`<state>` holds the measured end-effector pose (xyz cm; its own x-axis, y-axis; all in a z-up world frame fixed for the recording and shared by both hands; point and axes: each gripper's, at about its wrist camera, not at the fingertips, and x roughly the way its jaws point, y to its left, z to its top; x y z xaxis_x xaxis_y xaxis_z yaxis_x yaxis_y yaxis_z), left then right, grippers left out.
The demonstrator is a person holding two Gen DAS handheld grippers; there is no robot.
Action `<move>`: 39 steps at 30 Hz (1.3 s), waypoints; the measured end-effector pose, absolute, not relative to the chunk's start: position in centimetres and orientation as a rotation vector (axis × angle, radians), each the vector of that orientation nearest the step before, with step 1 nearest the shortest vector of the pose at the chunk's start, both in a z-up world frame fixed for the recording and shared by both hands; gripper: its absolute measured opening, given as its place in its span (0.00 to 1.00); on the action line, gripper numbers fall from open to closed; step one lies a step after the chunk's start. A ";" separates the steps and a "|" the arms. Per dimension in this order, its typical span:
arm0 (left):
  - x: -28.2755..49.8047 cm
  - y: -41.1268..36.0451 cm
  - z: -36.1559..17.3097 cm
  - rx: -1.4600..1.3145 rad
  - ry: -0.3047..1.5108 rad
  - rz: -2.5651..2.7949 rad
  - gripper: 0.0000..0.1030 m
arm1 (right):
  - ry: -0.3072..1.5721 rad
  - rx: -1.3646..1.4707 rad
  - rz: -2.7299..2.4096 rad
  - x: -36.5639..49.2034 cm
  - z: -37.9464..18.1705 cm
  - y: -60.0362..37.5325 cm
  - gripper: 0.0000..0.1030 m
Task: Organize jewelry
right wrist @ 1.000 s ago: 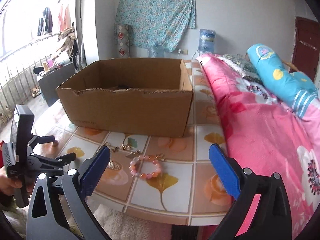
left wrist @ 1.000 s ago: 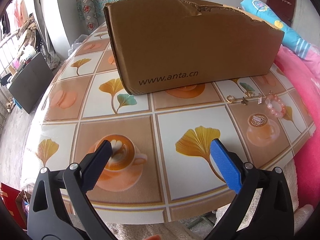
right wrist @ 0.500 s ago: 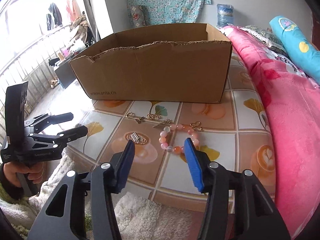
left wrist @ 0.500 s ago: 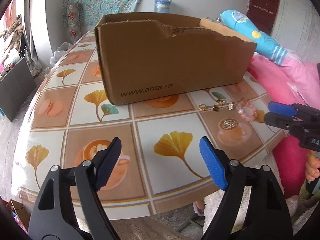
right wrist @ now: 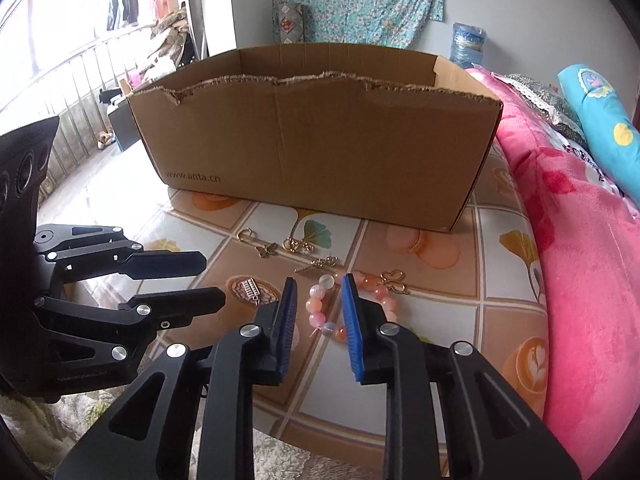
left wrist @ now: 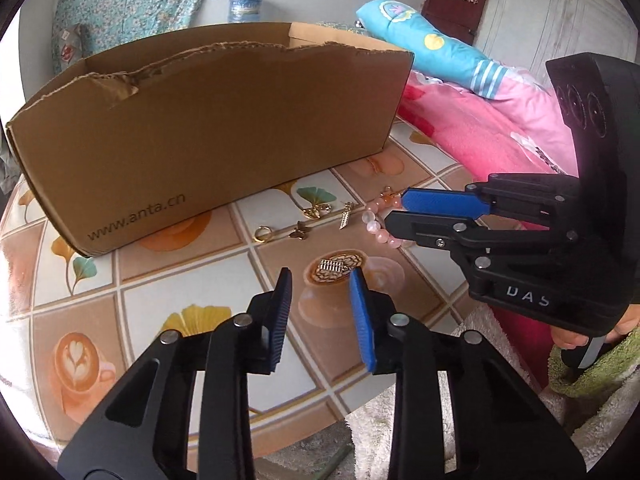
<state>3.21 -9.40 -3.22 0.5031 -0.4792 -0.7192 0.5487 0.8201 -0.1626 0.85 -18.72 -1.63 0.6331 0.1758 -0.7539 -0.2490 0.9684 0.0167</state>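
Right now both grippers sit low over the near edge of the desk (left wrist: 192, 276), with the jewelry spread in front of the cardboard box (right wrist: 320, 136).

Seen from the left wrist, the box fills the upper left of the frame. Below its near wall, left to right, lie a gold ring (left wrist: 262, 233), a small butterfly charm (left wrist: 299, 232), a gold clasp piece (left wrist: 316, 211) and a thin bar pendant (left wrist: 346, 214). Lower centre, a silver abacus charm (left wrist: 331, 267) rests on a printed coffee cup. The left gripper (left wrist: 320, 284) hangs just short of it; its jaws have just been closing and now stand narrowly apart, with nothing between them and no pad touching the charm. To the right, the right gripper (left wrist: 396, 210) reaches in from the right edge over the pink bead bracelet (left wrist: 376, 224).

Seen from the right wrist, the left gripper (right wrist: 212, 280) enters from the left edge, its tips beside the abacus charm (right wrist: 251, 289). Centre frame, the right gripper (right wrist: 318, 284) has also just been closing; its blue pads (right wrist: 352, 320) stand a narrow gap apart, straddling the left side of the bracelet (right wrist: 320, 304). Beads show in the gap, but whether a pad touches them I cannot tell. Another gold charm (right wrist: 394, 282) lies at the bracelet's right. Further right, a pink blanket (right wrist: 576, 272) rises beside the desk.
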 end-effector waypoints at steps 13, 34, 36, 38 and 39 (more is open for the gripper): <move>3.9 -12.0 -3.7 0.181 0.849 -0.603 0.23 | 0.919 -0.062 0.159 0.6 -2.8 -21.2 0.11; 3.2 -12.6 -3.7 0.264 0.821 -0.521 0.12 | 0.840 0.046 0.182 0.0 -1.1 -22.4 0.11; 3.1 -12.0 -3.7 0.257 0.823 -0.499 0.12 | 0.831 0.048 0.192 0.2 -0.8 -22.1 0.11; 3.2 -11.4 -3.7 0.244 0.830 -0.478 0.12 | 0.827 0.072 0.214 0.4 -0.4 -21.7 0.11; 3.2 -11.0 -3.7 0.236 0.832 -0.467 0.12 | 0.827 0.089 0.230 0.6 -0.3 -21.5 0.11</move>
<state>3.20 -10.97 -3.69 0.5800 -0.3047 -0.7555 0.4860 0.8737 0.0207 0.62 -21.52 -0.27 0.6537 0.2374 -0.7185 -0.1682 0.9713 0.1679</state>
